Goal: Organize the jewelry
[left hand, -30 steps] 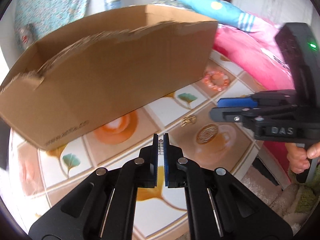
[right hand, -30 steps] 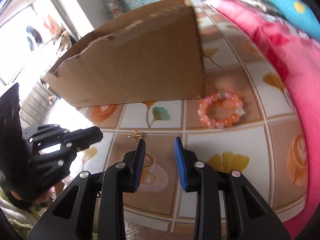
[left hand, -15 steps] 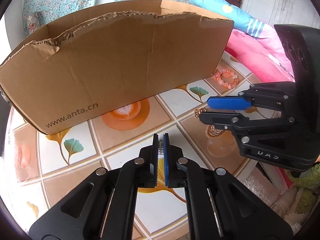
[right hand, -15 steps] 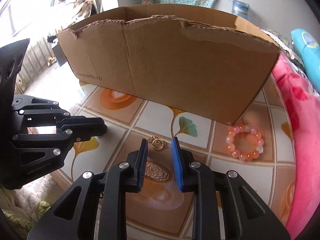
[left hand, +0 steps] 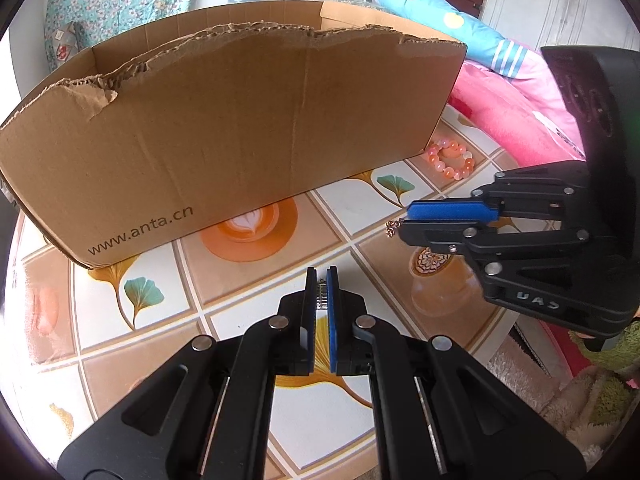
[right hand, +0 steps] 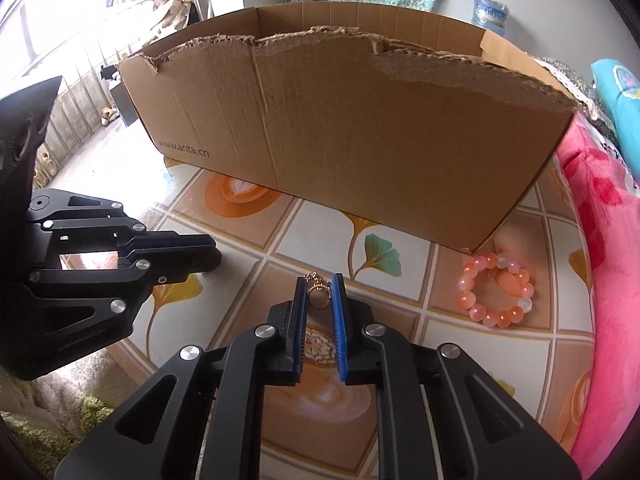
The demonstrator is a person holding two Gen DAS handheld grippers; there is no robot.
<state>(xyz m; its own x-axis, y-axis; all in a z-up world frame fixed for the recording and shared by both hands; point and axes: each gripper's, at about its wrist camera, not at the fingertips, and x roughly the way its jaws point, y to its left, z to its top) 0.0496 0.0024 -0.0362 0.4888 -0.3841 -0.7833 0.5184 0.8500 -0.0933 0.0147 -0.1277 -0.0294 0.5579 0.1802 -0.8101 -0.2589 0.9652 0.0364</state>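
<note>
A torn brown cardboard box (left hand: 240, 128) stands on the tiled table, also in the right wrist view (right hand: 360, 128). My left gripper (left hand: 321, 280) is shut on a small silver beaded piece (left hand: 321, 298), held just above the table in front of the box. My right gripper (right hand: 319, 292) has its jaws narrowly apart around a small gold ring with a charm (right hand: 318, 294) lying on the table; contact is unclear. The ring shows at the right gripper's tips in the left wrist view (left hand: 393, 227). A pink and orange bead bracelet (right hand: 498, 290) lies by the box's right corner.
A pink blanket (right hand: 612, 280) and a blue pillow (left hand: 448, 20) lie along the table's right side. The table's front edge drops to a shaggy rug (left hand: 560, 392). The two grippers are close together in front of the box.
The right gripper has moved down over the gold ring and its jaws have narrowed around it. The left gripper has backed away from the box and lowered, still shut on the silver piece.
</note>
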